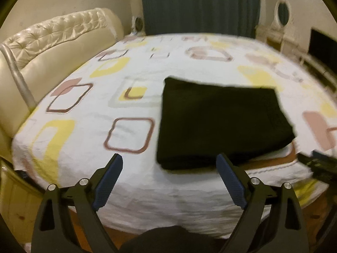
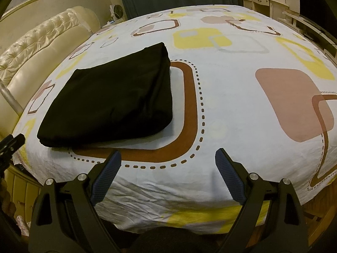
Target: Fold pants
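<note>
Right wrist view: folded black pants near bed front edge; right gripper and left gripper spread wide, empty.

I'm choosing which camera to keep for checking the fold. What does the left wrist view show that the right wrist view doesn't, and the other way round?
Only the left wrist view shows the folded pants from their near edge, blurred, with the right claw's tip at the right edge. Only the right wrist view shows the pants' layered side edge sharply, the brown dotted loop printed on the sheet beside them, and the pink square. Both show the pants folded flat on the bed sheet, the cream headboard, the dark curtain, and an open, empty claw: left claw, right claw.
</note>
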A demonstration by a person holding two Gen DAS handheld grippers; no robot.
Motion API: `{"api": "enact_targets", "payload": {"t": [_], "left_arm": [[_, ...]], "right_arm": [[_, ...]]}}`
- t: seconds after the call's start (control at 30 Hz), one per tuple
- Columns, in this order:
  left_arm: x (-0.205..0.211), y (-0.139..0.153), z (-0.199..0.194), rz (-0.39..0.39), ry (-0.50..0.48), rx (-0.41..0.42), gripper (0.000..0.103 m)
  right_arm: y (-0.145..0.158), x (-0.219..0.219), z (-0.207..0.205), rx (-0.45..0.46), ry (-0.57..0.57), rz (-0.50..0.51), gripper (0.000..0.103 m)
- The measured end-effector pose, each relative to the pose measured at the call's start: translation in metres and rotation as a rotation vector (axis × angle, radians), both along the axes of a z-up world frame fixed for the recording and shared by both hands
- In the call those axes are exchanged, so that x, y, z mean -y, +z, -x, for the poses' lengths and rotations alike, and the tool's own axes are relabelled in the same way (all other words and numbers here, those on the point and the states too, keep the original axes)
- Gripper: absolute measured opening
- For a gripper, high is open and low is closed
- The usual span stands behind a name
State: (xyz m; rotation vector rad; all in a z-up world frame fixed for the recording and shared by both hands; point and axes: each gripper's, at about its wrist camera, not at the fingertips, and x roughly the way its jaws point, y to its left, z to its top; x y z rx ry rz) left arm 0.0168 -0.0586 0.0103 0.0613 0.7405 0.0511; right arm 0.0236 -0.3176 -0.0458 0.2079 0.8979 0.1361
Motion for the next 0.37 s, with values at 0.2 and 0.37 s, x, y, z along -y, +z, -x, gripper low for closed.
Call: {"api": "enact_targets", "payload": {"t": [0.2,0.37], "left_arm": [[0.003,0.015,-0.001,0.017,-0.067,0.029,0.089],[-0.013,0.016,-0.030,-0.066,-0.009,0.041,0.089]], "right_arm": [[0.009,0.005,-0.001,0.008,-0.007,-0.046,0.091],[0.026,0.015,-0.017,0.042,-0.016,-0.112,0.091]]}}
